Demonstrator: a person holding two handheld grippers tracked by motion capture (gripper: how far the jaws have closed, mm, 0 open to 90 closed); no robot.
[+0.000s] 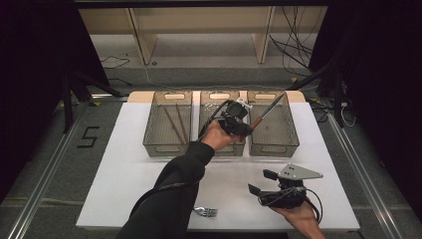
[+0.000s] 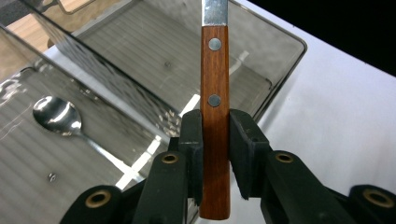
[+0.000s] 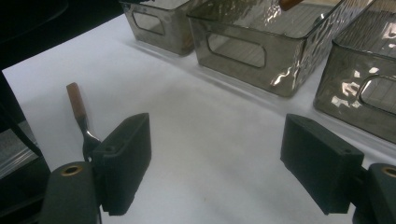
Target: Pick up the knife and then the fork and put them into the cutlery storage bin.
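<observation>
High view, knife (image 1: 266,112) in left claw (image 1: 247,128), blade up-right

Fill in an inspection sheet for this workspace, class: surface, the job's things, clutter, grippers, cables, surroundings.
Surface: white tabletop, wooden edge at the far side.
Job's things: wooden-handled steel knife held over the right smoky clear plastic bin; steel spoon in the middle bin; brown chopsticks in the left bin; wooden-handled steel fork on the near edge.
Clutter: nothing seen.
Grippers: left gripper shut on the knife handle; right gripper open, low over the table.
Cables: black cable on each gripper; loose cables on the floor.
Surroundings: wooden shelf frame, black curtains.
</observation>
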